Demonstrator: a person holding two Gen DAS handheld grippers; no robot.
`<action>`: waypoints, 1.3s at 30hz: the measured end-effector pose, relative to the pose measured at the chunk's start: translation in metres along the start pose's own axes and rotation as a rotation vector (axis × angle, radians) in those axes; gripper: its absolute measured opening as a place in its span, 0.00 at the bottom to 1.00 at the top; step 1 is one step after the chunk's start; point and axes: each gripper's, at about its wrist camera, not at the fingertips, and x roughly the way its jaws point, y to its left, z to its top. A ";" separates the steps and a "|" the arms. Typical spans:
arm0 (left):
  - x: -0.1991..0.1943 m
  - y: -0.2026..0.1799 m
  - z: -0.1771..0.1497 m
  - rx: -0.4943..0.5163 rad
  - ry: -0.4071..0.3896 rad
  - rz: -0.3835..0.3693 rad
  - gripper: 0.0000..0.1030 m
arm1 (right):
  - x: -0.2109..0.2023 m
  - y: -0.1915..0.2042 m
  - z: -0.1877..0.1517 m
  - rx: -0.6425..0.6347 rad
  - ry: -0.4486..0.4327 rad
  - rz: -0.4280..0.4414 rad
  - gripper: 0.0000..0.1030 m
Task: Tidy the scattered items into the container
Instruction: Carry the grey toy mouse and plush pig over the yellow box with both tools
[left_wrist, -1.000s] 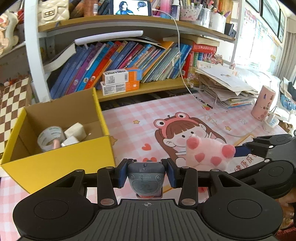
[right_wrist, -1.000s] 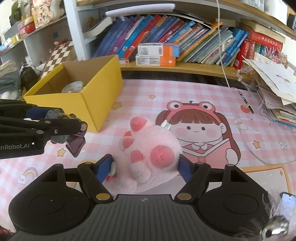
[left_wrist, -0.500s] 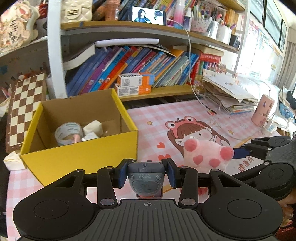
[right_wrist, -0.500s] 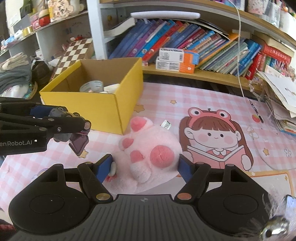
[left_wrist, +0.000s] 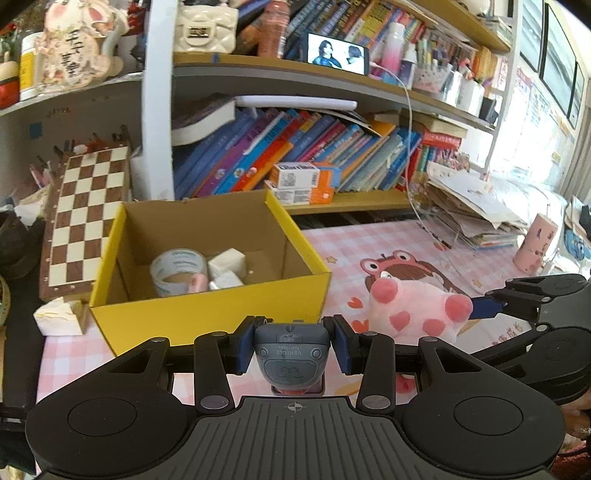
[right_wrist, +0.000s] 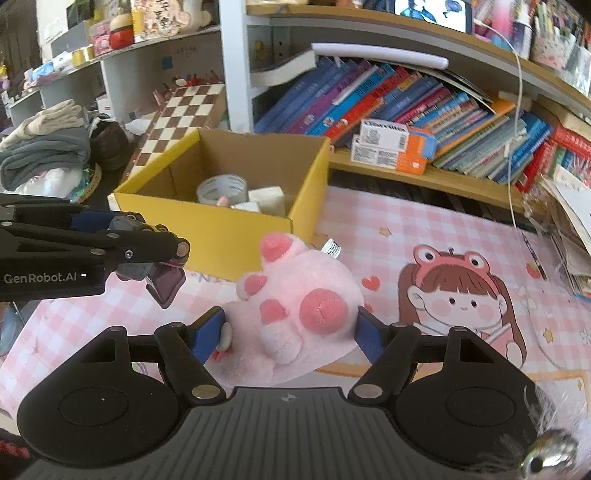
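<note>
Pink checked desk mat (right_wrist: 424, 229), crowded bookshelf (left_wrist: 295, 147), chessboard (left_wrist: 85, 210)

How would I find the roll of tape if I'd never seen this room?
Look for the yellow box on the pink checked mat, in front of the bookshelf. Inside it, toward the chessboard side, stands the roll of tape. It is the only round, see-through ring there; its neighbours are small white blocks.

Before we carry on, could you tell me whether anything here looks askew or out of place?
Only background clutter: the paper pile at the mat's right edge is sliding unevenly, and the books on the shelf lean. The box sits upright, with the tape roll inside.
</note>
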 end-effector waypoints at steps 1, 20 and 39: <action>-0.001 0.003 0.001 -0.004 -0.004 0.002 0.40 | 0.000 0.002 0.003 -0.006 -0.004 0.002 0.71; -0.008 0.049 0.033 -0.031 -0.103 0.029 0.40 | 0.009 0.029 0.061 -0.119 -0.068 0.027 0.71; 0.016 0.071 0.056 -0.040 -0.131 0.047 0.40 | 0.040 0.027 0.107 -0.176 -0.094 0.023 0.71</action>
